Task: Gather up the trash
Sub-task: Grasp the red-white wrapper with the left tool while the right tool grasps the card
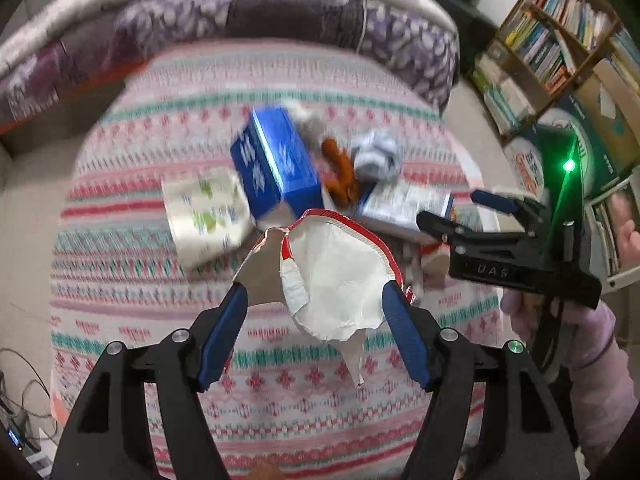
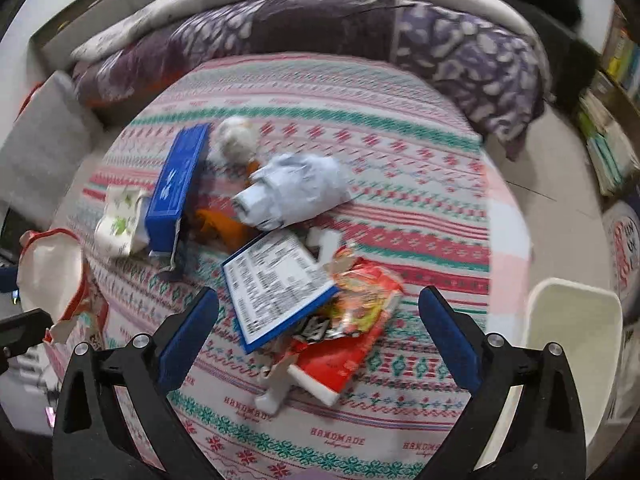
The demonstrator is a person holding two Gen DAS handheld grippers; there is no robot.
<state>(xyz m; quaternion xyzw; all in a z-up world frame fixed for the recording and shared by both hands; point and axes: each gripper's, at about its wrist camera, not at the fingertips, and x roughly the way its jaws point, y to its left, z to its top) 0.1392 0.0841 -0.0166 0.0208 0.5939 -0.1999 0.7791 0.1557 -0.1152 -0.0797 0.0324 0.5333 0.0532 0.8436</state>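
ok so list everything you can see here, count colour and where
paper bowl: 1, white with red rim, torn, between left gripper's fingers
blue box: 1, on bedspread
label card: 1, white, blue edge, near right gripper
crumpled paper: 1, pale blue, mid-pile
snack wrapper: 1, red-orange, under card
bin: 1, white, beside bed
bedspread: 1, pink-green pattern
left gripper: 1, black and blue, on bowl
right gripper: 1, open, empty
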